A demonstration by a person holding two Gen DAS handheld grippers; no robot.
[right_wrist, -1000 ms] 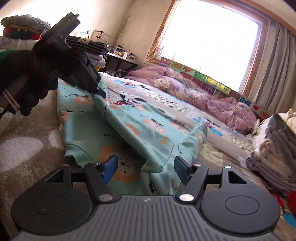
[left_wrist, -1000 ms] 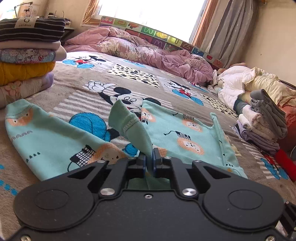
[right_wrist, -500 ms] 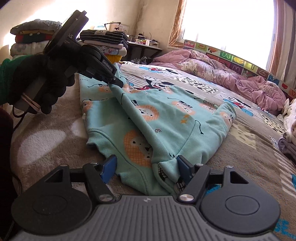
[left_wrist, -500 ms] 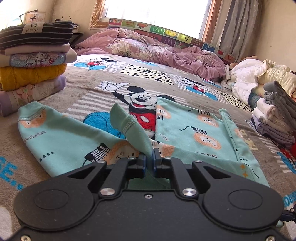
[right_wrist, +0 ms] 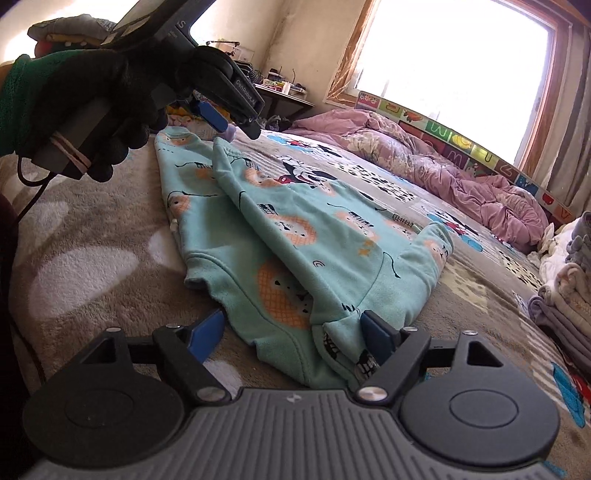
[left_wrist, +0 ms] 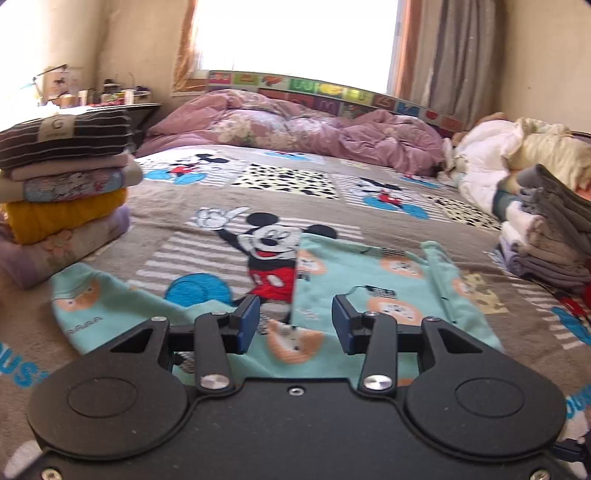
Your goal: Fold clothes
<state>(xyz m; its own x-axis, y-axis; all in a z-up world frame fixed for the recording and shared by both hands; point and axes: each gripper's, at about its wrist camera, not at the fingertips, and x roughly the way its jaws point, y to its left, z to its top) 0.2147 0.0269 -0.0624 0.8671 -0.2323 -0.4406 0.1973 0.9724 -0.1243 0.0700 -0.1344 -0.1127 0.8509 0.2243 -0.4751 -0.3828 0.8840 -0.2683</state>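
**Both tongs parting over the mint top on the bed**

While the left tongs [left_wrist: 294, 325] are opening, their blue pads stand clearly apart and nothing is pinched between them; the mint-green printed top [left_wrist: 373, 291] lies just below and ahead of them on the blanket. Seen from the right wrist, the same left tongs [right_wrist: 229, 123] hang above the far corner of the top, carried by a hand in a dark glove [right_wrist: 92, 96] with a green sleeve behind it. The right tongs [right_wrist: 293, 332] are also opening, set wide; the hem and a folded corner of the top [right_wrist: 295, 240] lie between the pads, the right pad close against the cloth, though neither presses it.

The top lies on the bed, one side folded over the middle and a sleeve lying toward the window. Under it is a grey blanket [left_wrist: 207, 199] printed with cartoon mice. A stack of folded clothes [left_wrist: 62, 166] stands at the left, another pile of folded greys [left_wrist: 546, 236] at the right. A crumpled pink quilt [left_wrist: 295, 129] lies along the far edge below the bright window [left_wrist: 291, 33].
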